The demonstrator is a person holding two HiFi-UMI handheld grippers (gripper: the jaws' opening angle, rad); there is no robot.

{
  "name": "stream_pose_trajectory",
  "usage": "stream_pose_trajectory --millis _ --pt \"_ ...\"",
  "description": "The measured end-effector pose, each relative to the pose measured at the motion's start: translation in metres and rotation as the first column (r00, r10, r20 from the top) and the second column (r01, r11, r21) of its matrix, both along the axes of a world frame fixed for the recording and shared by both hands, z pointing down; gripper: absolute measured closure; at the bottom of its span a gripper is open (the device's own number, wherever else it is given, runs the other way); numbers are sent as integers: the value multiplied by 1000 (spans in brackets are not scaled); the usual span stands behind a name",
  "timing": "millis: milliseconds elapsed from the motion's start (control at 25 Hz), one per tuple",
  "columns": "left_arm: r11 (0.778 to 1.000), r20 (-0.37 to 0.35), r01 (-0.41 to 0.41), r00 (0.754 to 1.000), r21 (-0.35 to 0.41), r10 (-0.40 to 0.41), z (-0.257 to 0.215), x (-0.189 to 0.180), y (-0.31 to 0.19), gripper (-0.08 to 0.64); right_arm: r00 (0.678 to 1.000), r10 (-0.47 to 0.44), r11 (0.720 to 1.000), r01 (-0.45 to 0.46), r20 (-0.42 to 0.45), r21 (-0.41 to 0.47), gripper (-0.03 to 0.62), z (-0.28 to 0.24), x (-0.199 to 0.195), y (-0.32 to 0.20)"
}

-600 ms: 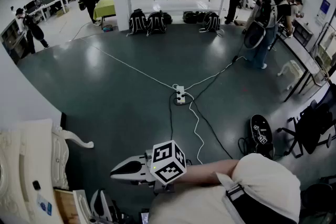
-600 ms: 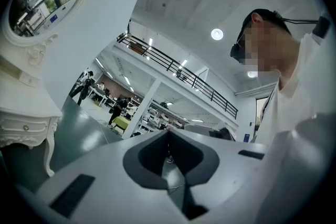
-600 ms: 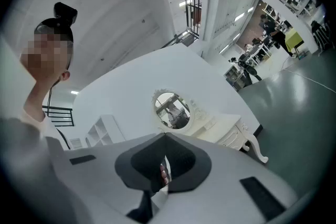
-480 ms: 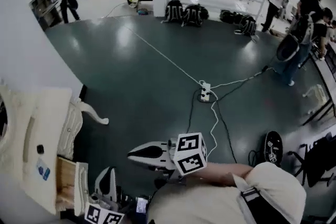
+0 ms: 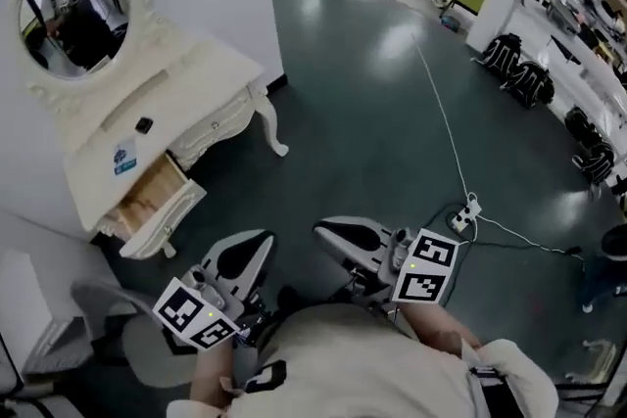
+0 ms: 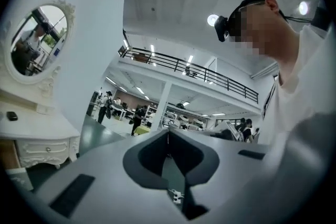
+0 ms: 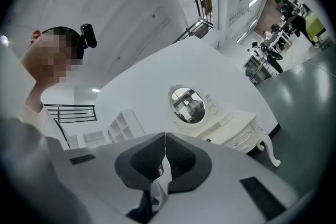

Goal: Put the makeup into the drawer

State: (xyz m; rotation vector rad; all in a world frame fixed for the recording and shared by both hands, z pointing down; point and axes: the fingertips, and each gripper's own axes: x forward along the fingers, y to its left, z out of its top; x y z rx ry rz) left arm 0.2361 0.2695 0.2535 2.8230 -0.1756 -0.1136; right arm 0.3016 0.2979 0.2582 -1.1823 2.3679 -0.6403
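Observation:
A cream dressing table [image 5: 201, 64] with an oval mirror [image 5: 71, 7] stands at the upper left of the head view. Its wooden drawer [image 5: 147, 201] is pulled out. On the tabletop lie a small black item [image 5: 144, 124] and a blue-and-white packet [image 5: 122, 157]. My left gripper [image 5: 266, 238] and right gripper [image 5: 318, 230] hover side by side in front of my chest, well short of the table. Both are shut with nothing between the jaws. The left gripper [image 6: 168, 131] view shows the table [image 6: 37, 131] and the black item [image 6: 11, 116] at far left. Past the right gripper [image 7: 165, 135] I see the mirror [image 7: 186, 105].
A grey stool [image 5: 127, 348] stands low at the left, next to the table. A power strip [image 5: 468, 210] with white and black cables lies on the dark green floor to the right. Backpacks [image 5: 519, 78] and people stand far off at the top.
The head view has swung from the open floor round to the dressing table and its open drawer. The left gripper has come into view beside the right one.

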Motion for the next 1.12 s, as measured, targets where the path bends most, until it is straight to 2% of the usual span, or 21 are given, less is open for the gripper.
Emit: stream_pose_trajectory --millis 80,160,240,320,400,600,720,800,880,960,1040,1120 --pt "994 -12 107 994 10 -107 -9 -6 -2 502 995 -91 996 91 -30 16 566 -2 -4 7" --pt "977 -24 211 977 -26 -211 -15 -19 -1 502 979 -196 980 197 -52 6 565 3 -13 14" --pt "968 -38 247 968 -41 -249 -18 -30 -3 502 962 -260 965 261 -77 -5 565 11 -24 12" --pt "957 -22 288 957 -17 -288 -13 -44 -6 502 945 -313 950 312 -91 -18 565 20 -41 5" --pt "933 9 359 933 3 -359 -6 -64 -6 502 923 -373 928 372 -98 -30 565 26 -59 2" --pt "856 37 517 856 -10 -516 -2 -118 3 502 865 -487 873 486 -119 -44 565 32 -94 -3" --pt "820 56 572 818 8 -572 0 -154 -2 502 831 -541 840 540 -127 -48 565 34 -121 -10" --pt "804 67 594 802 12 -594 5 -176 -10 502 806 -572 819 572 -152 -49 565 35 -141 -15" --pt "802 81 597 799 15 -596 12 -195 -21 502 785 -592 803 593 -185 -54 565 36 -160 -21" --pt "813 101 581 807 37 -581 20 -210 -32 502 768 -605 792 606 -209 -67 565 41 -181 -28" --pt "835 115 548 827 56 -550 27 -221 -41 502 758 -615 787 610 -217 -97 565 52 -202 -38" --pt "862 108 502 856 68 -506 30 -228 -53 502 764 -606 795 593 -221 -130 565 61 -221 -54"
